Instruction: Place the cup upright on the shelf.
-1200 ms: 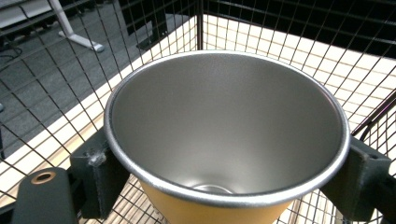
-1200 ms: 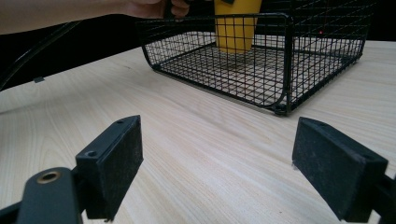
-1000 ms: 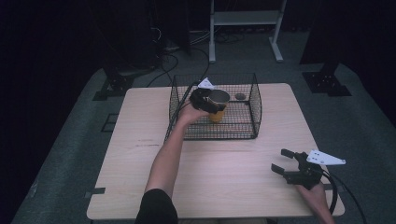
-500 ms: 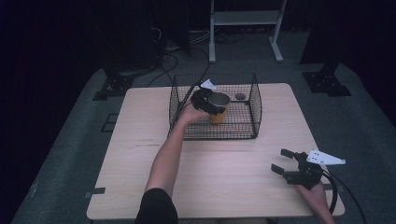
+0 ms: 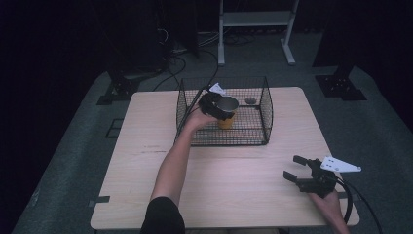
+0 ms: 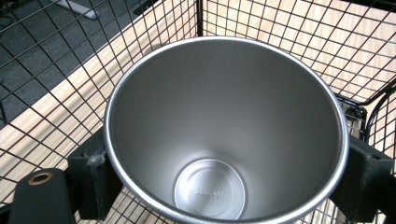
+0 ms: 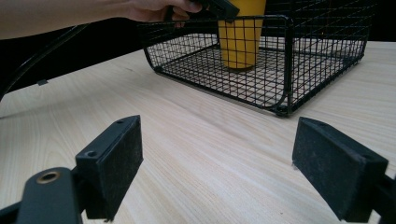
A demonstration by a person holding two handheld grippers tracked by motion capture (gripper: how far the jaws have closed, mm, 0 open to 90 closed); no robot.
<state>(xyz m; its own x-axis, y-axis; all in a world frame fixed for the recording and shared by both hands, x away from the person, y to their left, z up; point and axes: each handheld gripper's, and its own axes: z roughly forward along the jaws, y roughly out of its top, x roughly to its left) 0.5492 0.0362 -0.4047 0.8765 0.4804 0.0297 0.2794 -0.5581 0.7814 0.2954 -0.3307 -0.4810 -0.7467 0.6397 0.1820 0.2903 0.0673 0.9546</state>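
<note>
We see the left tool (image 5: pixel 214 105) reaching into the black wire basket (image 5: pixel 265 105) at the far middle of the worktop (image 5: pixel 146 161). It grips a yellow cup (image 5: pixel 226 121) with a bare steel interior. In the left gripper view the two black pads (image 6: pixel 93 175) press the cup's rim from opposite sides, clamped on it. The cup (image 7: pixel 240 35) stands upright, and in the right gripper view its base appears to sit on the basket (image 7: pixel 287 60) floor, though we cannot confirm contact. A small dark round object (image 5: pixel 251 101) lies in the basket's far right corner. Our right tool (image 5: pixel 296 169) sits at the near right of the worktop, well apart from the basket, jaws spread wide and holding nothing.
</note>
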